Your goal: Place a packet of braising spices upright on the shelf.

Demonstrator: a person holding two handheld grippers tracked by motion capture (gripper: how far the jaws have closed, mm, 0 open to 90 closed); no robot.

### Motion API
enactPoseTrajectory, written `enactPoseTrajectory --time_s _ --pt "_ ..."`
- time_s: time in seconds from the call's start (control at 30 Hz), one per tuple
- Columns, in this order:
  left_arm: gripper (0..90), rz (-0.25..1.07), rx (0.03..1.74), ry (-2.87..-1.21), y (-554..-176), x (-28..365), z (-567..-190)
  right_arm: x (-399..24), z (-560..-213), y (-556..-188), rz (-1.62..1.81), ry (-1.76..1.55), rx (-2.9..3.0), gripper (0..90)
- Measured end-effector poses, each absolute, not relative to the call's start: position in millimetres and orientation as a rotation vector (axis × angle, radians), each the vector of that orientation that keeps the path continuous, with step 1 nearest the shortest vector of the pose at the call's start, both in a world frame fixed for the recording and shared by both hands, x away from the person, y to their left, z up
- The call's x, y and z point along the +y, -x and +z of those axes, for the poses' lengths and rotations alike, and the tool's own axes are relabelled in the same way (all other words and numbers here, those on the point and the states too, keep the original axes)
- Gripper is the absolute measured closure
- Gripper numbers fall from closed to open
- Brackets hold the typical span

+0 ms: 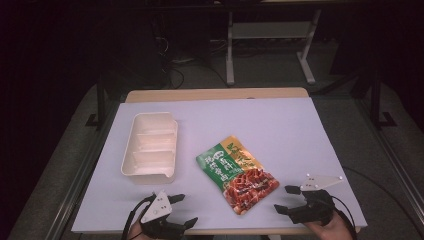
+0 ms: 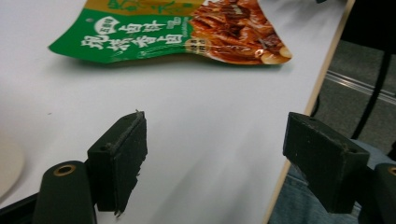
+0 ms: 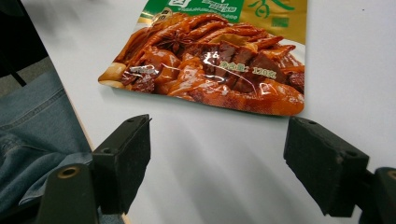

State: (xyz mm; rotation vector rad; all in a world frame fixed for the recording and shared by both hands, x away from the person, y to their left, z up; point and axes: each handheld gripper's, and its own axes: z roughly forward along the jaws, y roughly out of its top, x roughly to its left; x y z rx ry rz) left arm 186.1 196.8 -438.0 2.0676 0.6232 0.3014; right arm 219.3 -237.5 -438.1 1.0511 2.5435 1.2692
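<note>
A: Table cover (image 1: 280, 125): pale lilac-white, plain, no pattern. Bare wood edge of the table shows tan along the far side.

B: Noted. Tray (image 1: 150, 172)?

A: Cream-white all over, walls and dividers alike.

B: Food pouch (image 1: 237, 173)?

A: Three zones. Mustard-yellow band at one end, green middle with white characters, and a glossy red-brown photo of braised meat at the other. In the right gripper view the pouch (image 3: 215, 60) shows a dark star anise on the meat.

B: Grippers?

A: Left gripper (image 1: 184, 211): black jaws, light grey plate on top. Right gripper (image 1: 285, 199): black jaws, grey plate likewise. Denim blue beyond the table edge in both gripper views.
</note>
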Motion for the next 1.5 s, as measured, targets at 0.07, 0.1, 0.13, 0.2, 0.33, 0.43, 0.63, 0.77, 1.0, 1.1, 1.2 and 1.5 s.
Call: enactPoseTrajectory --time_s 0.07,0.1,0.13,0.2,0.33,0.43,0.63,0.77,1.0,1.1,1.2,1.5 --pt "22.0 0.300 0.630 -2.068 -186.5 197.7 -437.5 -237.6 -438.6 -219.9 1.274 -1.052 2.542 22.6" --pt "22.0 0.304 0.630 -2.067 -187.1 198.1 -437.2 -237.6 -438.6 -219.9 1.274 -1.052 2.542 22.6" --pt "22.7 0.299 0.634 -2.066 -187.4 198.4 -436.7 -237.4 -438.7 -220.1 1.274 -1.047 2.545 22.6" --pt "23.2 0.300 0.636 -2.064 -188.9 198.0 -436.3 -237.2 -438.6 -220.1 1.273 -1.048 2.546 22.6" --pt "27.5 0.279 0.638 -2.059 -191.7 192.8 -435.4 -235.9 -437.9 -222.5 1.259 -1.045 2.560 22.5" --pt "29.6 0.270 0.620 -2.066 -195.5 184.1 -432.8 -235.5 -436.4 -224.5 1.253 -1.029 2.562 22.4" --pt "41.9 0.237 0.579 -2.104 -205.9 165.5 -430.1 -235.9 -432.4 -235.3 1.241 -1.025 2.579 21.8" --pt "51.0 0.227 0.551 -2.120 -212.5 150.1 -428.2 -231.2 -427.2 -243.8 1.202 -1.023 2.595 21.3" --pt "63.5 0.223 0.531 -2.163 -226.7 127.6 -427.0 -224.0 -415.6 -259.4 1.211 -0.986 2.601 21.2" --pt "69.1 0.220 0.524 -2.170 -233.2 123.4 -426.4 -219.3 -409.1 -268.3 1.201 -0.958 2.615 21.2" --pt "72.5 0.210 0.528 -2.175 -237.2 119.0 -427.3 -217.5 -407.0 -274.4 1.192 -0.950 2.618 21.0" --pt "80.0 0.212 0.568 -2.209 -250.0 106.7 -433.8 -209.5 -398.5 -300.4 1.152 -0.969 2.657 20.6"
